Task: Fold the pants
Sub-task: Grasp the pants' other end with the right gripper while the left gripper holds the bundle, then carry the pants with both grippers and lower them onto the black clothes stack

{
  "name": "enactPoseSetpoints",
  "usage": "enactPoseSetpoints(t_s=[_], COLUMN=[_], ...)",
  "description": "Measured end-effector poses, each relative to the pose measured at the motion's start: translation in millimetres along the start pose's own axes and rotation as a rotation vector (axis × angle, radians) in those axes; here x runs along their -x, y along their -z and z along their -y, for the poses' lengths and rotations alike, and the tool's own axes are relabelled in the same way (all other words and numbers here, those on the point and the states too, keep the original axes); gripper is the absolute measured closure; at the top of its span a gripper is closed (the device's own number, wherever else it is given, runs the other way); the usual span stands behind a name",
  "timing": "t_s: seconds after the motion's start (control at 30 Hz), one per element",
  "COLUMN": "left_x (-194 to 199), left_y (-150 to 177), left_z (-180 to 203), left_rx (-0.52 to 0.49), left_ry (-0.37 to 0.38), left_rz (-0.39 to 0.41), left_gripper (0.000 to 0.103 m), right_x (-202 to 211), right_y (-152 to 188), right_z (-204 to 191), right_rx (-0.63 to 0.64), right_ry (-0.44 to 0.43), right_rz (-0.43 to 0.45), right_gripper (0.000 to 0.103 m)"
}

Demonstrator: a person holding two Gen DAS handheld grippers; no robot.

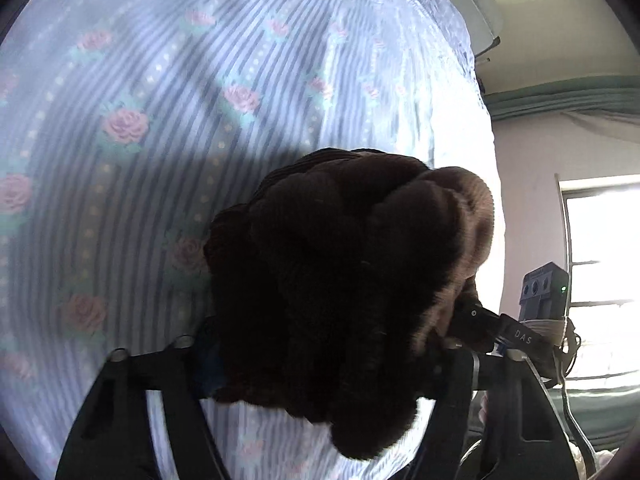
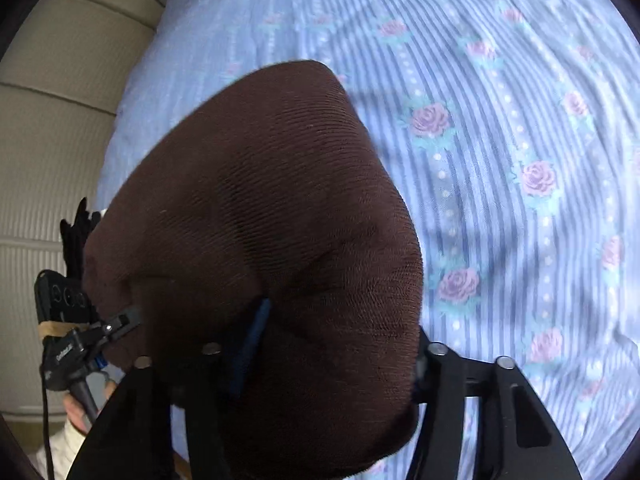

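1. Bed sheet (image 1: 160, 128), pale blue with darker stripes and rows of pink roses. It fills most of both wrist views and lies under everything else. Part sunlit, part shaded.
2. Padded headboard or wall panel (image 2: 52, 152), cream, ribbed. It runs along the left edge of the right wrist view, beside the sheet's edge.
3. Bright window (image 1: 600, 280) at the right of the left wrist view, with a pale wall beside it.
4. Pants (image 2: 256, 216), dark brown ribbed knit, bunched into a thick mass over the sheet and hanging between the two grippers. In the left wrist view the cloth (image 1: 344, 272) is heaped in rolls, lit tan on its right flank.
5. Right gripper (image 2: 320, 360): black fingers clamped on a wad of the pants; the cloth bulges up between them and hides the tips. One blue pad (image 2: 252, 344) shows, pressed into the fabric.
6. Left gripper (image 1: 320, 368): fingers likewise buried in the brown cloth on both sides, grasping the bunch.
7. Each view shows the other gripper at its edge: the right one (image 1: 496, 328) biting the cloth's lit flank, the left one (image 2: 120, 320) nipping its left margin, a person's hand (image 2: 80, 408) below it.
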State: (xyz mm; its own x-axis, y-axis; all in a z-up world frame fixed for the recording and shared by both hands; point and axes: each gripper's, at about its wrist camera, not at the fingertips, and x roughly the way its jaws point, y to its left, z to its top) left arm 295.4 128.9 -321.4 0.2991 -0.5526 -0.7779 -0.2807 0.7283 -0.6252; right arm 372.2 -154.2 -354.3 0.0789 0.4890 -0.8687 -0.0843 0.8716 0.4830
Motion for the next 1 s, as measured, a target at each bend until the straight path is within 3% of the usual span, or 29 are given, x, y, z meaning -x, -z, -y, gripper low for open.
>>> enactPoseSetpoints(t_s=[0.17, 0.3, 0.57, 0.7, 0.87, 1.0], left_x=[34, 78, 189, 250, 304, 356], left_y=[19, 52, 142, 173, 179, 170], left_z=[22, 42, 65, 50, 18, -29], left_rx=[-0.008, -0.021, 0.046, 0.082, 0.119, 0.115], left_ry=[-0.003, 0.002, -0.026, -0.048, -0.06, -0.052], left_rz=[0.036, 0.09, 0.305, 0.414, 0.486, 0.534], left_gripper=[0.046, 0.046, 0.046, 0.046, 0.046, 0.046], right_x=[35, 75, 143, 155, 151, 129], right_y=[16, 45, 94, 105, 121, 130], right_z=[-25, -48, -119, -163, -229, -295], right_rx=[0.045, 0.097, 0.281, 0.367, 0.433, 0.47], right_ry=[-0.019, -0.023, -0.099, -0.157, -0.195, -0.206], right_rz=[0.041, 0.075, 0.128, 0.143, 0.162, 0.176], right_gripper=[0.058, 0.059, 0.059, 0.059, 0.059, 0.059])
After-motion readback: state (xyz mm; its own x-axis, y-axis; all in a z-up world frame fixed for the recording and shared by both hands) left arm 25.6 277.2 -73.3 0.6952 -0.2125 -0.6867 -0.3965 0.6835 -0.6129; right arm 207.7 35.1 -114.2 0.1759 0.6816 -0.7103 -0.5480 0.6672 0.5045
